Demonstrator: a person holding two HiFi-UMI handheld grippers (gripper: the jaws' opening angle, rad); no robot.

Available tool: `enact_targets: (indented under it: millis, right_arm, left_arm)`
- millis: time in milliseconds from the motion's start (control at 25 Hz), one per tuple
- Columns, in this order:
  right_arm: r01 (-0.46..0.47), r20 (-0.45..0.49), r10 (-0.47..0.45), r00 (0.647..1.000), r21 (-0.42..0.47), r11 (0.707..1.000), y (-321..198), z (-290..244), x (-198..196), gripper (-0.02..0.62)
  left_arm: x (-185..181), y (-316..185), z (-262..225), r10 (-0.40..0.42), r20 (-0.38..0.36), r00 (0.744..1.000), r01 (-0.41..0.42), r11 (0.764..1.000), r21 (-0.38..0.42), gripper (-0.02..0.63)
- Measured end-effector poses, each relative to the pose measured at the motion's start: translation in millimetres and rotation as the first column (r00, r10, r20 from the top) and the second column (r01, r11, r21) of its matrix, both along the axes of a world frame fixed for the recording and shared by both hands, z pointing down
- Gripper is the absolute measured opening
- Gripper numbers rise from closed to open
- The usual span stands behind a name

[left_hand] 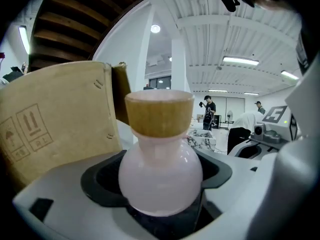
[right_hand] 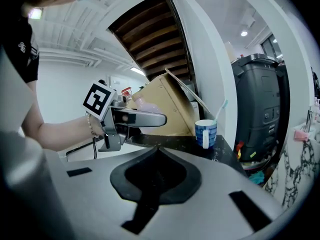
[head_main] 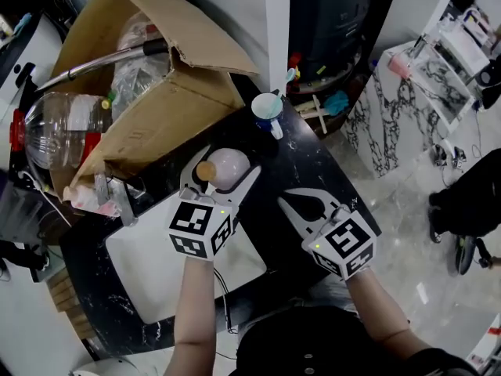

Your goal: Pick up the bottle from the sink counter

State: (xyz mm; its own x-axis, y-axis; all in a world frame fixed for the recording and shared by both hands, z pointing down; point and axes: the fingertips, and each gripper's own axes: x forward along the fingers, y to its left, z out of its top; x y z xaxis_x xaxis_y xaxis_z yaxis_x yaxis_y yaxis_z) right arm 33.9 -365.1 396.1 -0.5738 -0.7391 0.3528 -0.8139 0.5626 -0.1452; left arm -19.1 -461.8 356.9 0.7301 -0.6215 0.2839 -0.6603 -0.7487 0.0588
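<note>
The left gripper [head_main: 223, 172] is closed on the pink round-bellied bottle [head_main: 228, 166], its two jaws pressing the belly from either side. The tan cap [left_hand: 159, 113] rises above them in the left gripper view. The bottle is over the dark tabletop [head_main: 307, 157], just past the far rim of the white sink [head_main: 149, 265] and beside the cardboard box [head_main: 156, 108]. Whether its base touches the tabletop cannot be told. The right gripper [head_main: 307, 204] hangs over the tabletop's right edge with its jaws together and nothing between them. A blue-and-white mug [head_main: 268, 110] stands near the far edge.
</note>
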Motion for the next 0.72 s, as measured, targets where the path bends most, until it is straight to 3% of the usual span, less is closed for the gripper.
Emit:
enact_targets:
  millis: [720]
  right_arm:
    - [0.063,0.006,-0.066,0.998,0.191,0.980,-5.1,-73.8,-10.9,0.006]
  left_arm:
    - [-15.4,52.4,-82.1,-0.053,-0.099,0.994,0.070,0.982,0.178,0.394]
